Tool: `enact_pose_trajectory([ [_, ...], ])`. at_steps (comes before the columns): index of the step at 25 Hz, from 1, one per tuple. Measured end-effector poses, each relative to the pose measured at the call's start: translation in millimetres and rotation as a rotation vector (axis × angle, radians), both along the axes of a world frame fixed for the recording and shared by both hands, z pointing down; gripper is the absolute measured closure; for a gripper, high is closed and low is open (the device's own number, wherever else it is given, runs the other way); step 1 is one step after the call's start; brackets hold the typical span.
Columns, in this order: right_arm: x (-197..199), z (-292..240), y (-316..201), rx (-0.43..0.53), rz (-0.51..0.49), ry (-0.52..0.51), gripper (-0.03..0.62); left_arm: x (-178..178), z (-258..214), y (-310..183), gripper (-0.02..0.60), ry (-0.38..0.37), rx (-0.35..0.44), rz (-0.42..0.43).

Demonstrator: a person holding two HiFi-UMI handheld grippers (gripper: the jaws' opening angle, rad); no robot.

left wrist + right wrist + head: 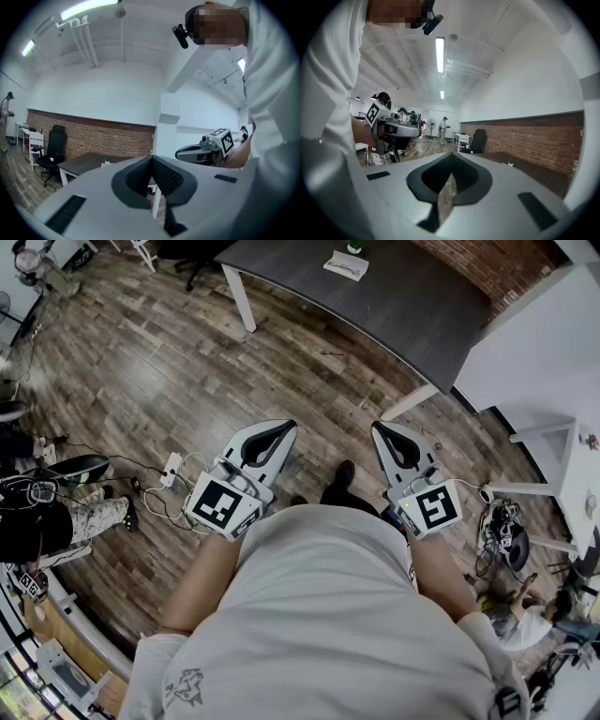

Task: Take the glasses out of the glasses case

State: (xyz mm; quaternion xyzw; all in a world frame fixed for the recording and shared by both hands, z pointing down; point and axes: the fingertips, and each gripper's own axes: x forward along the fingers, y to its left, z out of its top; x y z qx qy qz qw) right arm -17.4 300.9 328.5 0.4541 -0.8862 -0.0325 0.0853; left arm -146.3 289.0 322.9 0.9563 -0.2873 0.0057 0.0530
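A flat white case lies on the dark grey table at the far end of the room, well away from both grippers. Whether it is open cannot be made out, and no glasses show. My left gripper and right gripper are held level in front of the person's body, above the wooden floor. In the left gripper view the left gripper has its jaws together with nothing between them. In the right gripper view the right gripper is likewise shut and empty. Each gripper sees the other beside it.
A white table stands to the right of the dark one. Cables and a power strip lie on the floor at the left. A black office chair stands by the brick wall. Other people stand farther off.
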Motion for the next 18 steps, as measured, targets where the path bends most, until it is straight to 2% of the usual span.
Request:
enact_pose_trajectory([
  [11, 14, 7, -27, -0.013, -0.03, -0.009, 0.588, 15, 6, -28, 0.571, -0.003, -0.015, -0.011],
  [18, 49, 13, -61, -0.019, -0.042, -0.01, 0.588, 48, 13, -60, 0.571, -0.01, -0.03, -0.019],
])
